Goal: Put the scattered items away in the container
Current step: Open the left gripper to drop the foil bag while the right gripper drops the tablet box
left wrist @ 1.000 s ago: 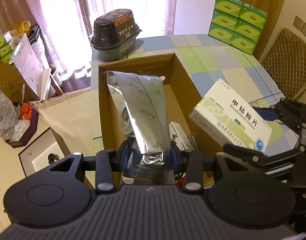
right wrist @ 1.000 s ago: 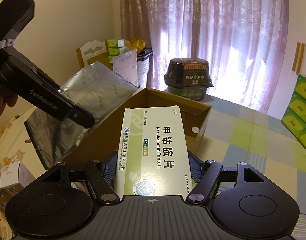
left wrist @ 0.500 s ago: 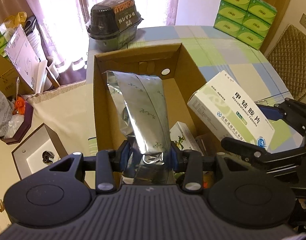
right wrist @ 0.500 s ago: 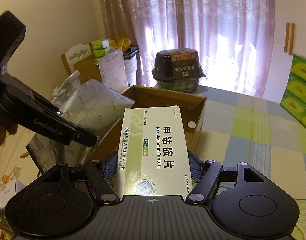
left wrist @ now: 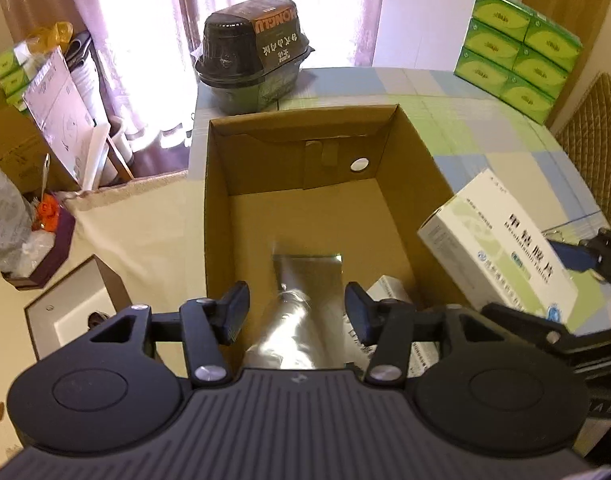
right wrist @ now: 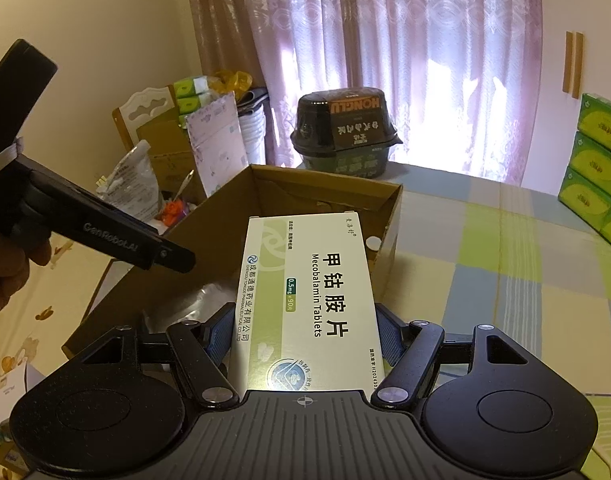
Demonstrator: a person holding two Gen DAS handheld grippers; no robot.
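Observation:
An open cardboard box (left wrist: 217,200) (right wrist: 209,236) stands on the table. My left gripper (left wrist: 296,312) hangs open over its near end. A silver foil pouch (left wrist: 301,312) lies blurred inside the box below the open fingers, free of them. Small white boxes (left wrist: 389,292) lie beside the pouch on the box floor. My right gripper (right wrist: 305,336) is shut on a white and green medicine box (right wrist: 309,296) (left wrist: 501,248), held at the cardboard box's right wall. The left gripper's arm (right wrist: 105,236) and a hand show at the left of the right wrist view.
A dark noodle bowl pack (left wrist: 253,68) (right wrist: 345,132) stands behind the box. Stacked green tissue boxes (left wrist: 517,48) (right wrist: 597,172) sit at the table's far right. A chair back (left wrist: 597,148) is beyond the table edge. Bags, papers and cartons (left wrist: 45,128) crowd the floor at left.
My left gripper has opened and let go of the foil pouch, which has dropped into the cardboard box. The right gripper still holds the medicine box, now further right of the opening.

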